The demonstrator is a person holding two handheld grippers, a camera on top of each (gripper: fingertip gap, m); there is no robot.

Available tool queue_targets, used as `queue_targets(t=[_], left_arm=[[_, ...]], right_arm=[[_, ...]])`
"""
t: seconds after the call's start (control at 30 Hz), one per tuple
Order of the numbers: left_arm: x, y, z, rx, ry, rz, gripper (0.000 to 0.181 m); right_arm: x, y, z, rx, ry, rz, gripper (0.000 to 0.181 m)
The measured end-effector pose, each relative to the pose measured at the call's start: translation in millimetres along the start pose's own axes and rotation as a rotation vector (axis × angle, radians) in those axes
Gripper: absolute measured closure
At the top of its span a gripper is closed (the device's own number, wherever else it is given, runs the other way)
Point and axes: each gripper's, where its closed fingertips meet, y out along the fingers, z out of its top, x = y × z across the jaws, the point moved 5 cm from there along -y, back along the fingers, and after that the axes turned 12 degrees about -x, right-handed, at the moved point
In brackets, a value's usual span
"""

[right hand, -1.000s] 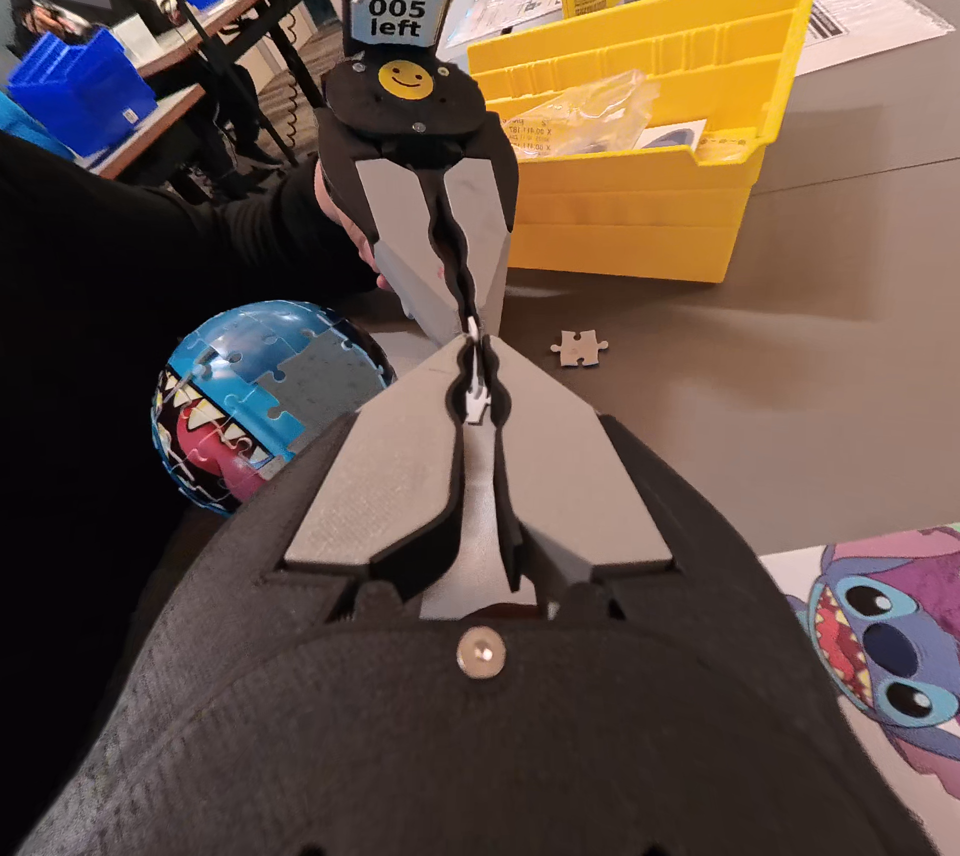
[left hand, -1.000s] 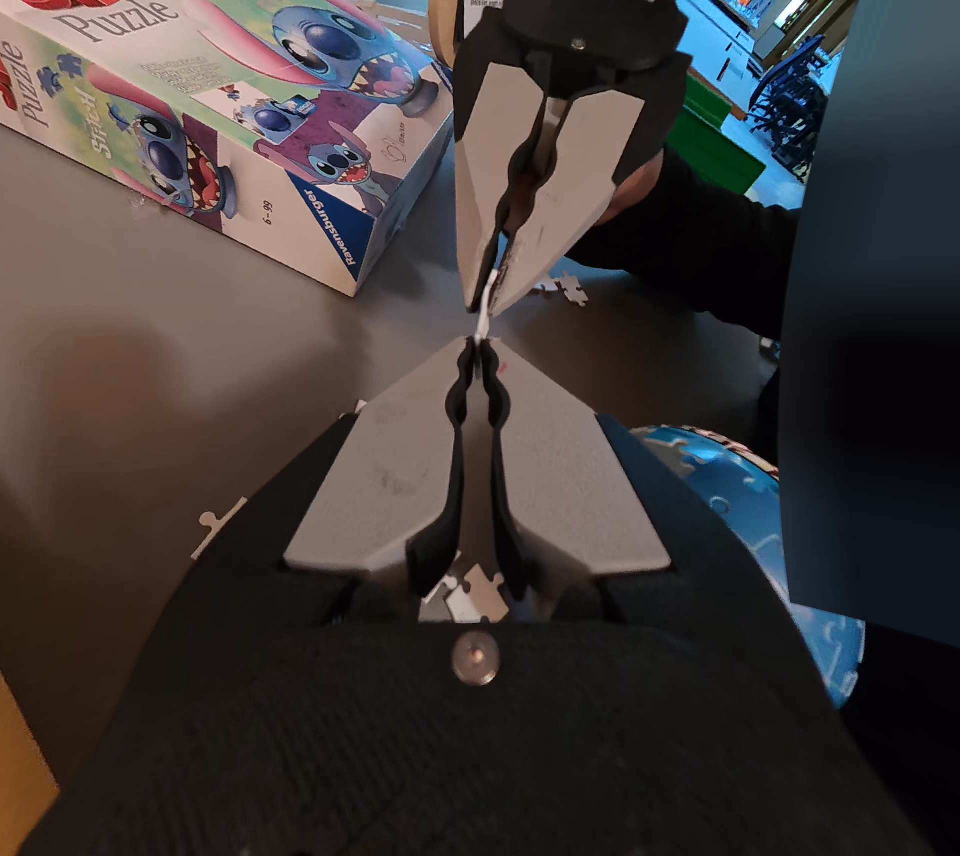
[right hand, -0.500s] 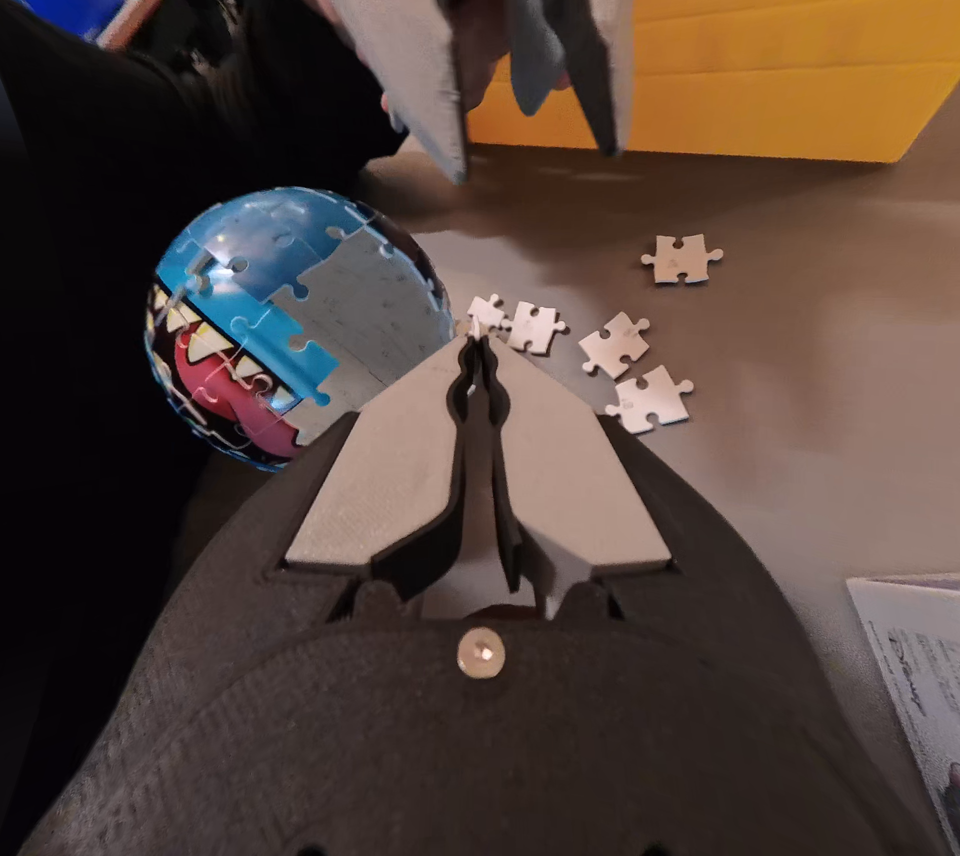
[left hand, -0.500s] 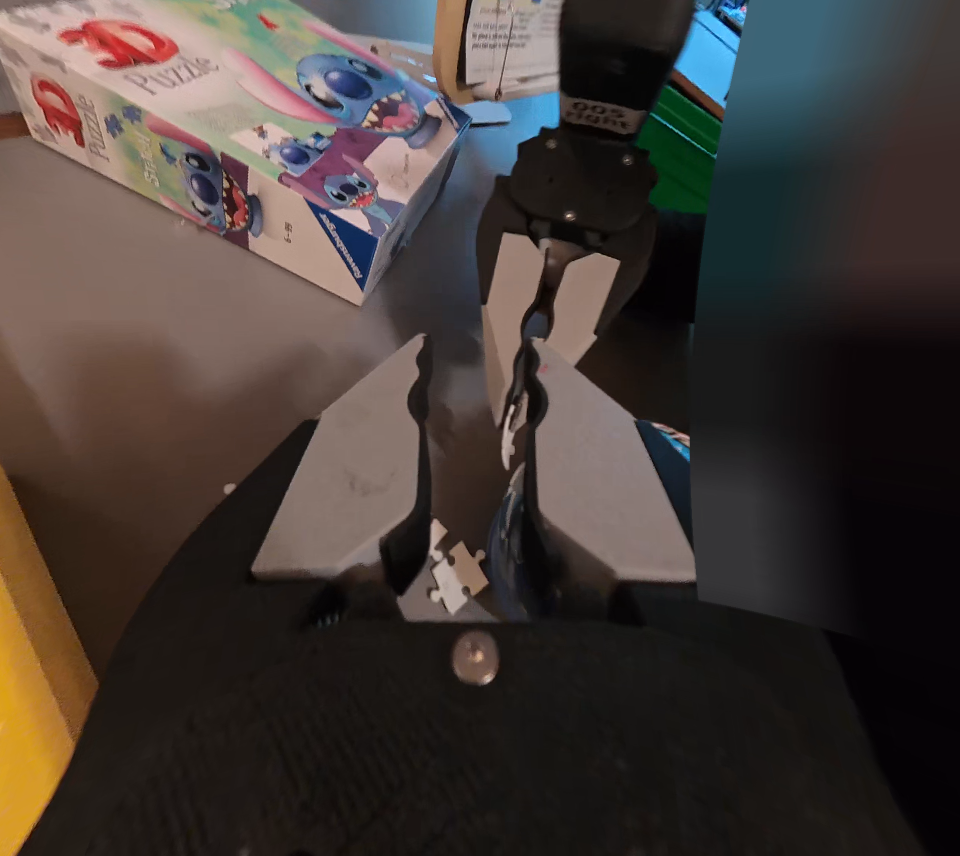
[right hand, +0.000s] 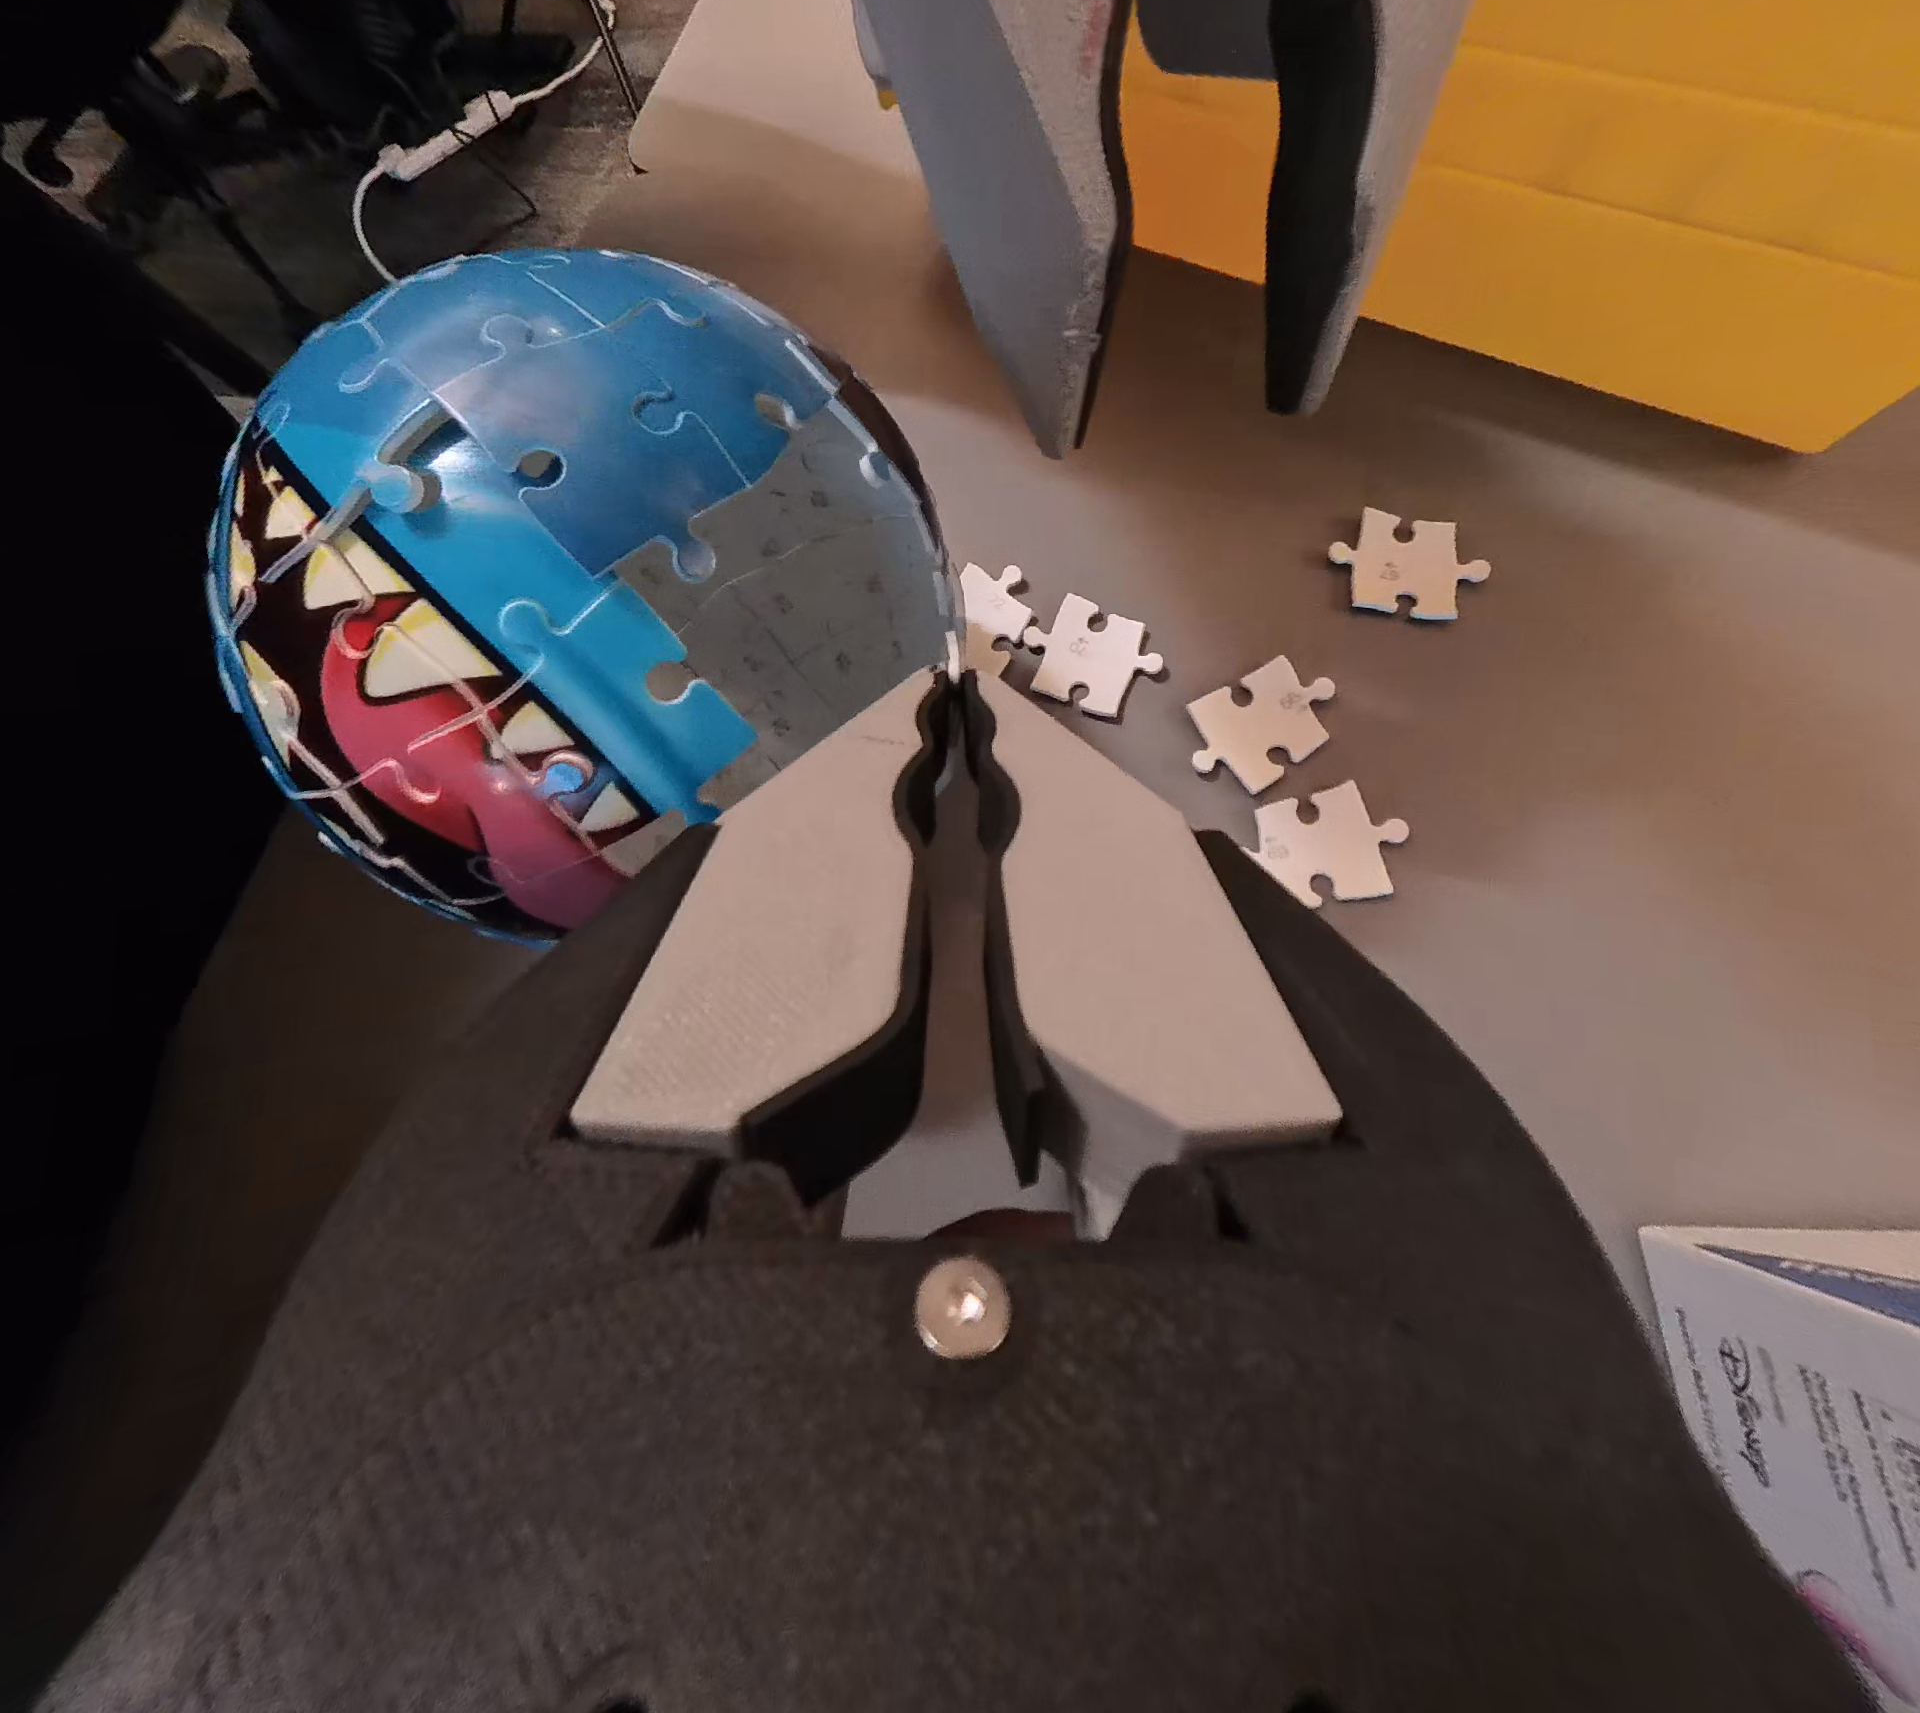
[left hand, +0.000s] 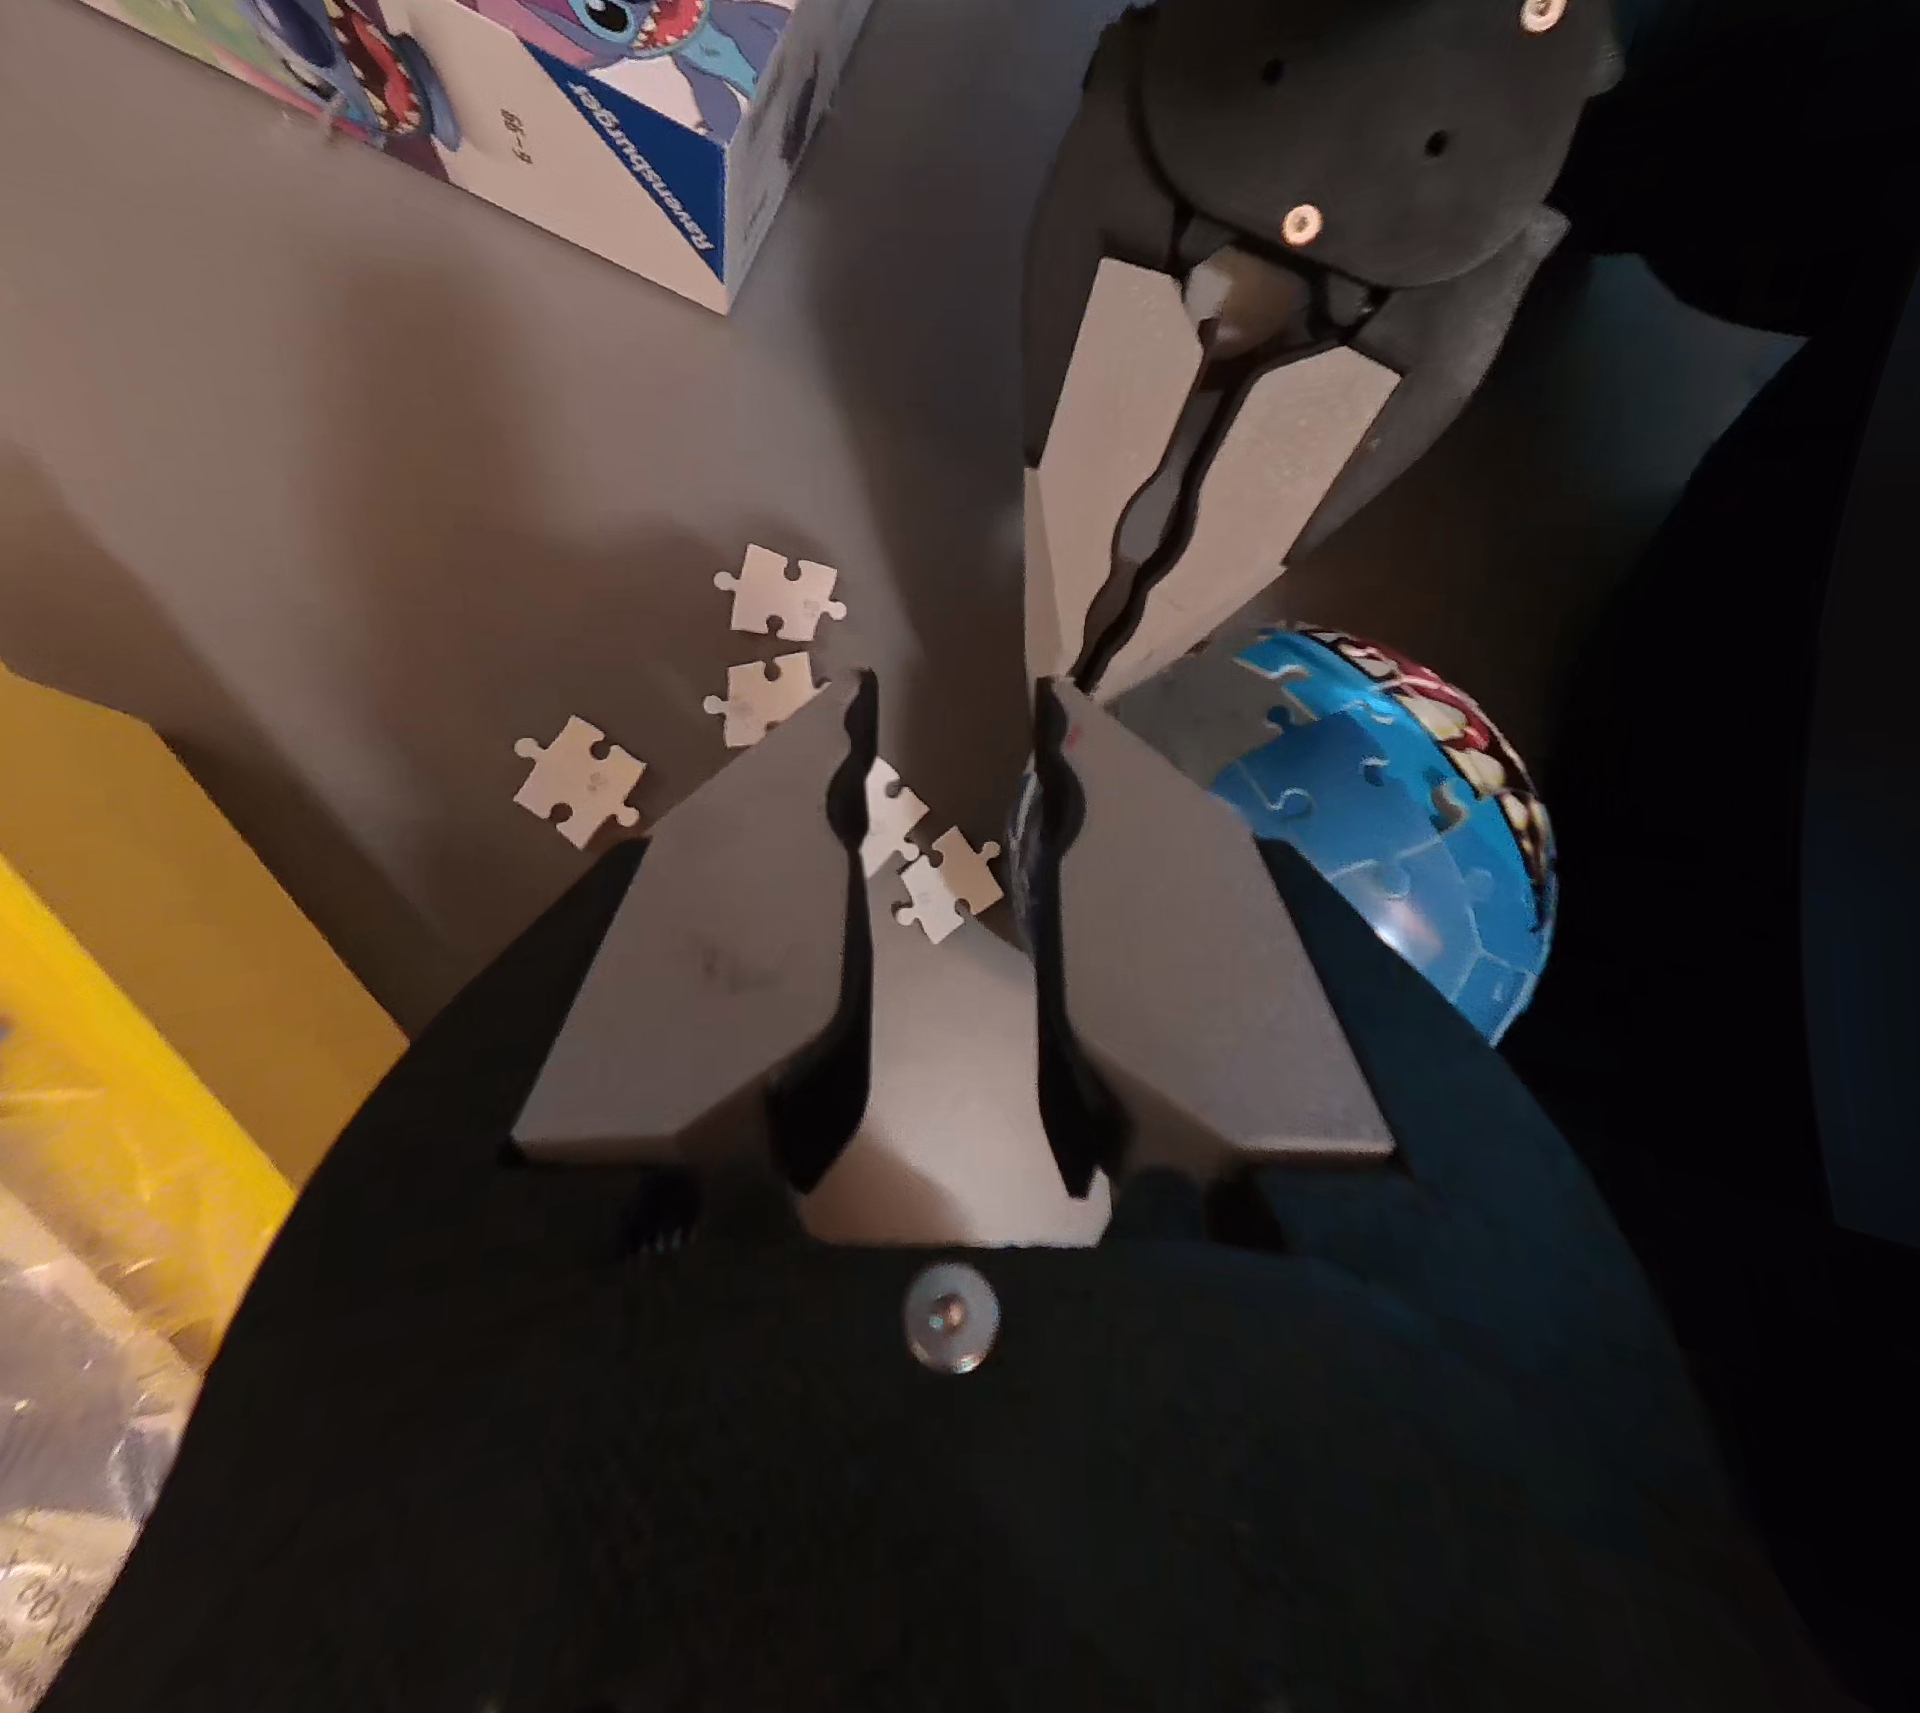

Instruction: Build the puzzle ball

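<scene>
The puzzle ball (right hand: 540, 572) is mostly blue with a toothy mouth and has a bare grey patch (right hand: 800, 583); it lies on the grey table (right hand: 1558, 988). My right gripper (right hand: 956, 689) is shut on a thin white puzzle piece (right hand: 953, 676), seen edge-on, at the rim of the grey patch. My left gripper (left hand: 956, 695) is open and empty above loose pieces (left hand: 940, 884), just left of the ball (left hand: 1403, 842). The right gripper (left hand: 1081, 676) shows shut in the left wrist view. The open left gripper (right hand: 1184, 411) hangs beyond the ball in the right wrist view.
Several white-backed loose pieces (right hand: 1262, 723) lie on the table right of the ball. A yellow bin (right hand: 1558, 157) stands behind them; it also shows at the left (left hand: 104, 936). The puzzle box (left hand: 520, 1) lies at the far left. A printed sheet (right hand: 1808, 1414) lies near right. There is about 6 centimeters between the tips of the two grippers.
A second ago both grippers pinched one piece in mid-air. My left gripper let go and opened. My right gripper kept the piece and came down to the ball's grey patch.
</scene>
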Motion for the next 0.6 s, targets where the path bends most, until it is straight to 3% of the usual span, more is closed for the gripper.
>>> queue_targets(t=[0.4, 0.6], left_arm=[[3.5, 9.2, -9.2, -0.225, 0.016, -0.151, 0.155], [4.9, 18.5, -11.9, -0.237, 0.004, -0.205, 0.159]], right_arm=[[2.4, 9.1, 6.2, -0.039, -0.022, -0.008, 0.181], [2.3, 9.9, 6.4, -0.041, -0.038, -0.026, 0.181]])
